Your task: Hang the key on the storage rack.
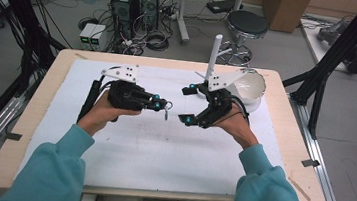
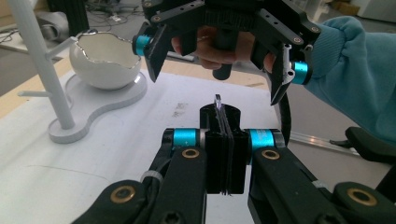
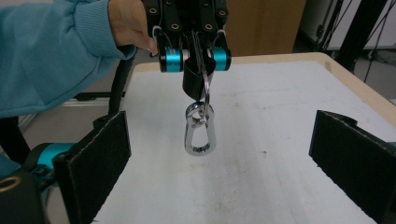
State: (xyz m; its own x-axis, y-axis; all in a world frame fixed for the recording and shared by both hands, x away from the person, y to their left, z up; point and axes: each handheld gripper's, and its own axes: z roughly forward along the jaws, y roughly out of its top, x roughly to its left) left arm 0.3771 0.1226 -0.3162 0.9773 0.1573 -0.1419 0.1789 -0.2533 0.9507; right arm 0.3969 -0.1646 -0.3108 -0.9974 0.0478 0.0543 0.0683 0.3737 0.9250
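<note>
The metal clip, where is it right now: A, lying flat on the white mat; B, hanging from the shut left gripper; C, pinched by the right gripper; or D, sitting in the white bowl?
B: the metal clip dangles below the left gripper, whose jaws are shut on its ring.

On the bench (image 1: 37, 131) lies a mat (image 1: 151, 148); at its far right stands a stand (image 1: 215, 49) with a bowl (image 1: 248, 85) just right of it; a carabiner (image 3: 200, 135) hangs above the mat's middle

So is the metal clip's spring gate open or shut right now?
Shut. The clip hangs below the left gripper, and its oval outline is closed all round, with no gap.
</note>
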